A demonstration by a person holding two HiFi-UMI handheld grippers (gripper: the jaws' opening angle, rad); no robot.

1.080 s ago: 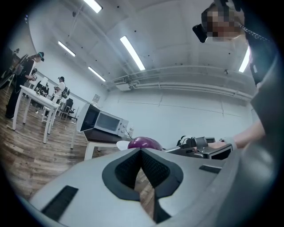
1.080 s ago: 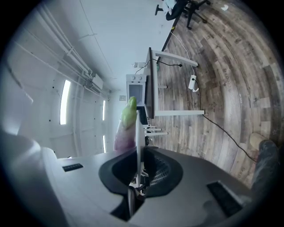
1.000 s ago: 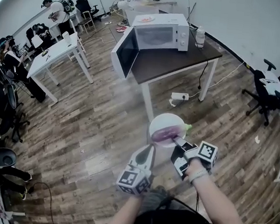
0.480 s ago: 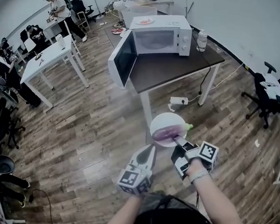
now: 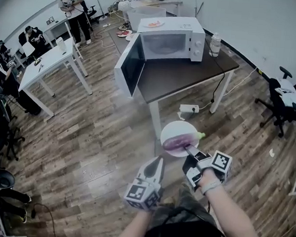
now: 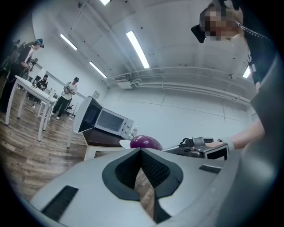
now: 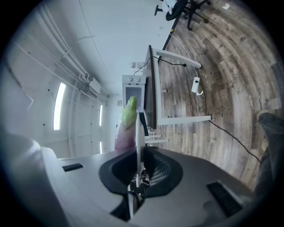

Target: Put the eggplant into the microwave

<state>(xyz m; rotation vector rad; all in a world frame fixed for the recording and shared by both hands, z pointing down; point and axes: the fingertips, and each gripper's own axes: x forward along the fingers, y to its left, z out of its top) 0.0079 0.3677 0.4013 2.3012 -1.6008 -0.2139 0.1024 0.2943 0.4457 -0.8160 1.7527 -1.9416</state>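
Wood-plank floor (image 5: 99, 137), open office room, white walls. White desks (image 5: 49, 61) along the left side with people seated at them; one person (image 5: 70, 3) stands at the far end. Black chair (image 5: 282, 99) off to the right.

Dark table (image 5: 178, 76) on white legs, ahead of the person with the grippers and well apart from them. Microwave (image 5: 171, 37) sits on its far half, white, with the door (image 5: 130, 61) swung wide open to the left and the cavity exposed. Bottle (image 5: 214, 43) stands just beside the microwave's right side. Power strip (image 5: 189, 108) lies on the floor beside the table leg.

Plate (image 5: 175, 128), white, round, held out in the air over the floor, short of the table. Right gripper (image 5: 189, 151) has it by the near rim: jaws nearly together, clamped on the thin edge. In the right gripper view the plate shows edge-on as a white line running straight out from between the pads.

Eggplant (image 5: 176, 142) lies on the plate, purple body, green stem end toward the right. It sits just beyond the right jaw tips, on the plate and not between the pads; whether it touches the jaw tips I cannot tell. It is not in the microwave.

Left gripper (image 5: 157, 160) is beside the right one, to its left, near the plate and apart from it. Jaw tips are together, nothing between them. From its own view the eggplant shows just past the tips, microwave behind.
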